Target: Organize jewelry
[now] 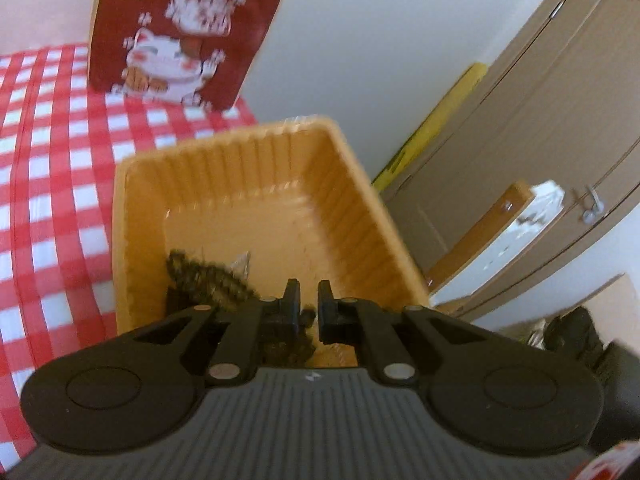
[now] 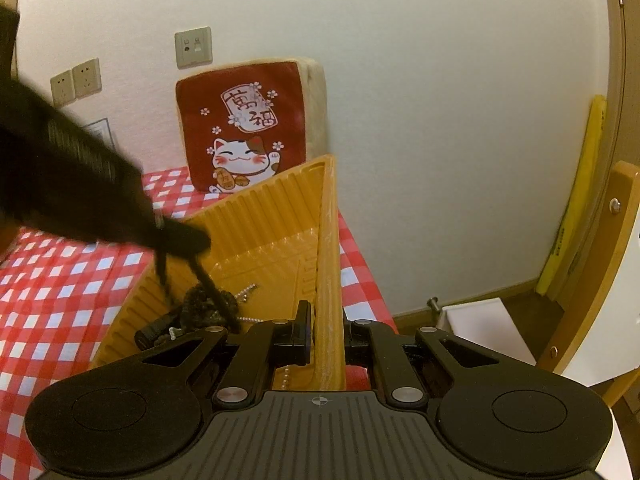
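An orange ribbed plastic tray (image 1: 352, 184) (image 2: 276, 216) sits on the red-checked tablecloth. It holds dark braided jewelry (image 1: 208, 280) (image 2: 200, 308), a pearl-bead chain (image 2: 246, 292) and a small silver piece (image 1: 242, 262). My left gripper (image 1: 309, 300) hovers over the tray's near end, its jaws a small gap apart, and a dark cord (image 2: 212, 292) hangs from it in the right wrist view. My right gripper (image 2: 327, 332) is shut on the tray's right wall (image 2: 330, 280).
A red lucky-cat cushion (image 1: 188, 32) (image 2: 244, 128) leans against the wall behind the tray. The table's right edge (image 2: 360, 264) is close to the tray. A wooden chair (image 2: 592, 272) and wardrobe doors (image 1: 540, 120) stand to the right.
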A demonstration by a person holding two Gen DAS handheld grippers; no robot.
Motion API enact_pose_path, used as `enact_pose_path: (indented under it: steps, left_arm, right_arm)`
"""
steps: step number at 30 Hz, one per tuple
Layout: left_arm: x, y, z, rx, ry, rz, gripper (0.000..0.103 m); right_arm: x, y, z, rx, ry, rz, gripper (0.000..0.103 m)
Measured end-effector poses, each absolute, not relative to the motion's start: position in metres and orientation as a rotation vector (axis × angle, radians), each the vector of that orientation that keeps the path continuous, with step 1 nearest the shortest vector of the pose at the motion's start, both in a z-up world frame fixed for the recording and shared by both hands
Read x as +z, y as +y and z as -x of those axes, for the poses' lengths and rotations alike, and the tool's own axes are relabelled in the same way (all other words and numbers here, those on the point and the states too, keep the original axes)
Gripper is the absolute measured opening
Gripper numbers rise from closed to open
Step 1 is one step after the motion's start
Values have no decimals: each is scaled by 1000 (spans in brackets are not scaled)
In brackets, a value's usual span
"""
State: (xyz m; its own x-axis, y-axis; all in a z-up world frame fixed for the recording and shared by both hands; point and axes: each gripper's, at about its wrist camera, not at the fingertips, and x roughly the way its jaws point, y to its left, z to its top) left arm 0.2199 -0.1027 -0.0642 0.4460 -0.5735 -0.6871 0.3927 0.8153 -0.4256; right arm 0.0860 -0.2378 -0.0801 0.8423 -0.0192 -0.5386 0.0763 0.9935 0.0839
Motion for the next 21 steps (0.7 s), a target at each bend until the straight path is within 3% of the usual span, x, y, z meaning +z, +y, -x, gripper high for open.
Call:
enact_pose_path:
  steps: [7, 21]
  left_arm:
    - [-78, -99, -208, -564, 944, 156, 23]
    - [-57, -36, -185, -360, 857, 138, 31]
  right_arm:
    - [-82, -238, -86, -52, 569, -105, 9]
    - [-89, -238, -96, -49, 569, -105, 9]
